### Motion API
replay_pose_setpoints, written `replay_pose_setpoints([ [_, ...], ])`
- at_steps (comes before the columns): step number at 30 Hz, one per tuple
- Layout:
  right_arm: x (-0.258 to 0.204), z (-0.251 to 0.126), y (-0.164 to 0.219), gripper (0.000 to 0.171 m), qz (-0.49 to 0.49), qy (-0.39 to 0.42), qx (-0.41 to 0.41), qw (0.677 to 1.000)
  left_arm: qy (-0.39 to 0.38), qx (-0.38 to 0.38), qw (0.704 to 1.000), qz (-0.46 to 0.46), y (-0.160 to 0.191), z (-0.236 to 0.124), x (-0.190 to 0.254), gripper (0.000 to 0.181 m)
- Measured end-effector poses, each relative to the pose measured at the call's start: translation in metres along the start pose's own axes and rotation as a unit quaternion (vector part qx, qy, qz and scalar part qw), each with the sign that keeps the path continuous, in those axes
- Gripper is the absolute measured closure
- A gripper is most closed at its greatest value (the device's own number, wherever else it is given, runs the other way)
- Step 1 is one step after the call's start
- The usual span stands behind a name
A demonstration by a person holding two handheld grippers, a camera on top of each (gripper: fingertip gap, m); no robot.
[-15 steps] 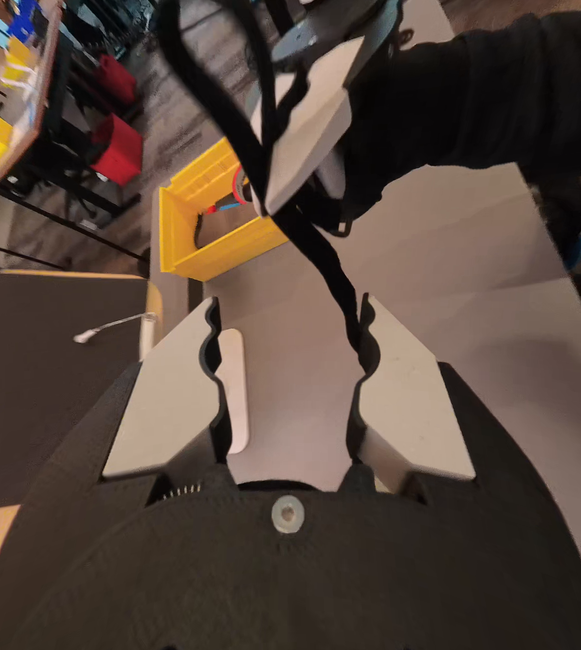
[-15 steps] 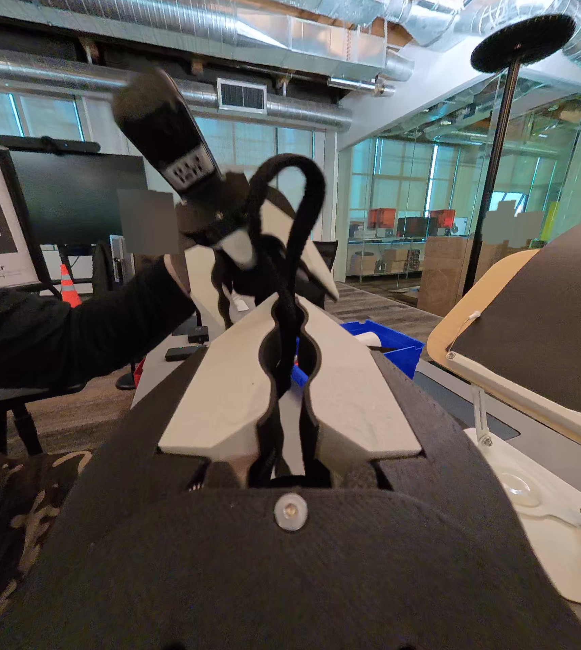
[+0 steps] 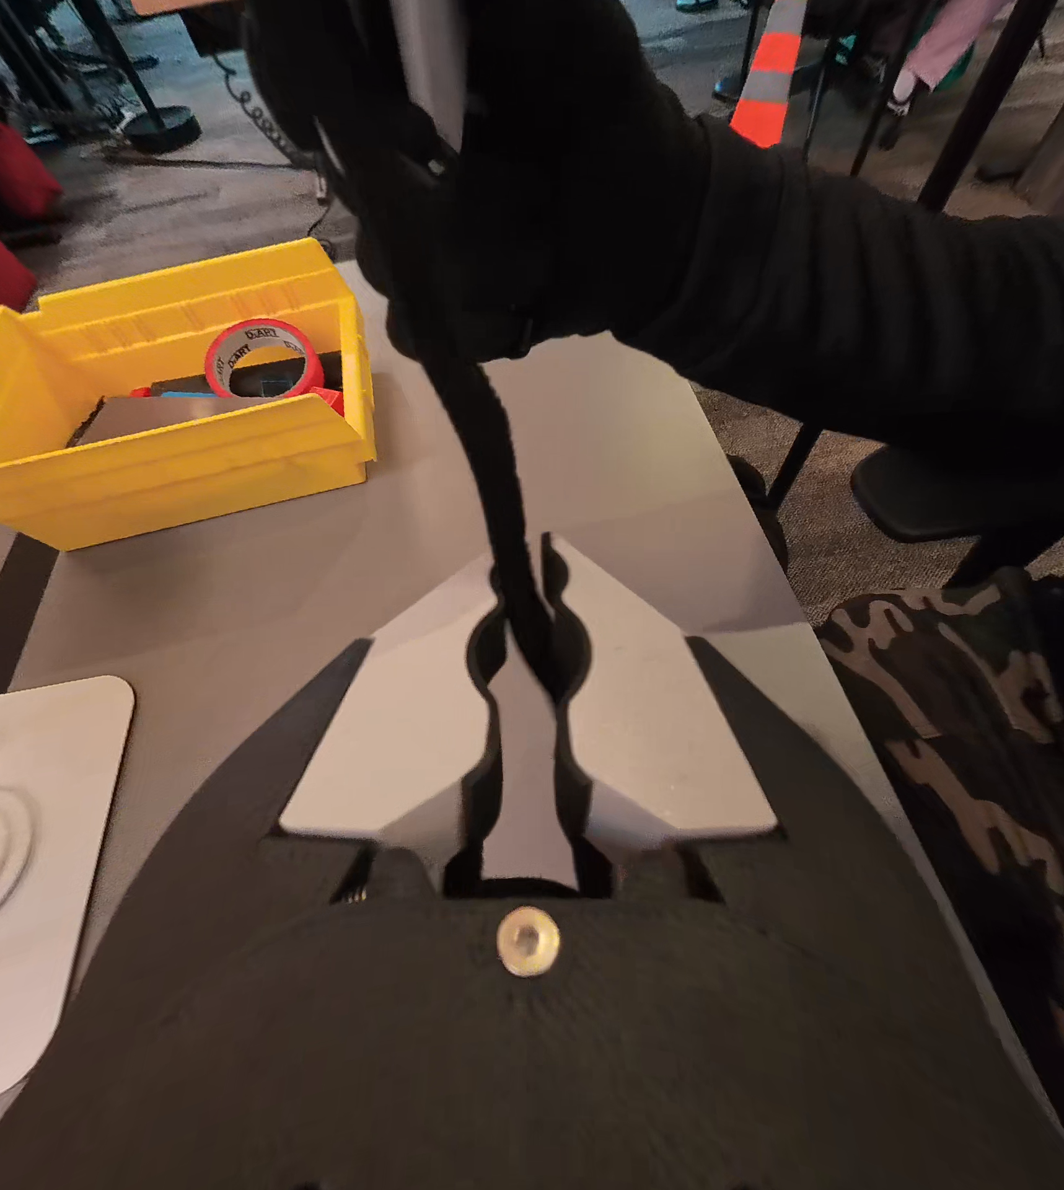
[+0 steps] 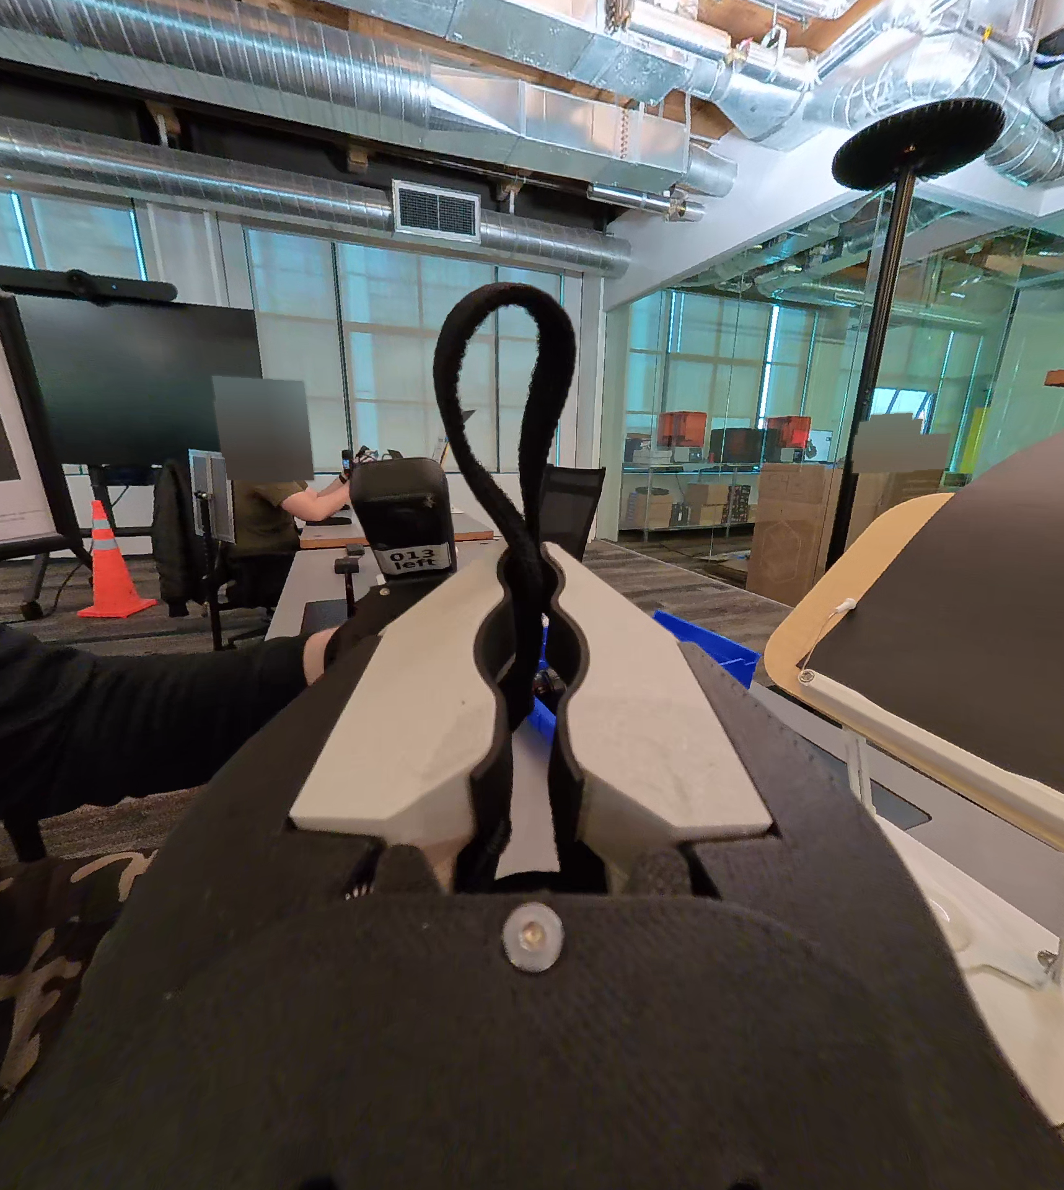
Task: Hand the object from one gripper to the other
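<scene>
The black fabric strap [image 4: 519, 489] is caught in both tools at once. In the right wrist view it rises as a loop above the right gripper [image 4: 526, 583], whose white fingers [image 4: 426, 695] are drawn narrow and pinch the strap near their tips, with the strap's lower part running down between them. In the left wrist view the strap [image 3: 497, 476] hangs down from under a black-sleeved arm [image 3: 741, 257] and enters the left gripper [image 3: 522, 579]; its jaws stand close together, and the strap's end sits in the upper notch against the right-hand finger [image 3: 645, 708]. Whether it is firmly clamped or only lightly pinched cannot be told, as a thin gap shows lower down between the pads.

The handover looks to be at its midpoint: both grippers are on the strap, held in the air above the grey table [image 3: 580, 451]. The next move probably calls for one gripper to open while the other keeps its pinch, then for the two to draw apart without snagging the limp loop.

On the table beyond sits a yellow bin [image 3: 149, 476] holding a red tape roll [image 3: 262, 357], and a white base plate [image 3: 33, 805] lies near the left edge.
</scene>
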State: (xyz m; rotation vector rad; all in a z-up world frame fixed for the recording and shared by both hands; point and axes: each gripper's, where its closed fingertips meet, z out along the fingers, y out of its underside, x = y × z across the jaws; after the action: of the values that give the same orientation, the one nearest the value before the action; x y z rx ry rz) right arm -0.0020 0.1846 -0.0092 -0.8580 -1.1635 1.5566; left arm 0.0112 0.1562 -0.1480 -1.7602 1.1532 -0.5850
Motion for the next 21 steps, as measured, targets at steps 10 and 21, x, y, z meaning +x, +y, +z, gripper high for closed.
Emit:
replay_pose_setpoints([
  [10,-0.015,0.005,0.001,0.143,-0.014,-0.030,-0.006,0.999,-0.065,0.002,0.998,-0.001,-0.006,-0.018,-0.038,0.181],
  [21,-0.066,-0.006,0.004,0.052,-0.016,-0.147,-0.038,0.988,-0.160,0.040,0.985,0.052,-0.071,-0.082,-0.094,0.181],
])
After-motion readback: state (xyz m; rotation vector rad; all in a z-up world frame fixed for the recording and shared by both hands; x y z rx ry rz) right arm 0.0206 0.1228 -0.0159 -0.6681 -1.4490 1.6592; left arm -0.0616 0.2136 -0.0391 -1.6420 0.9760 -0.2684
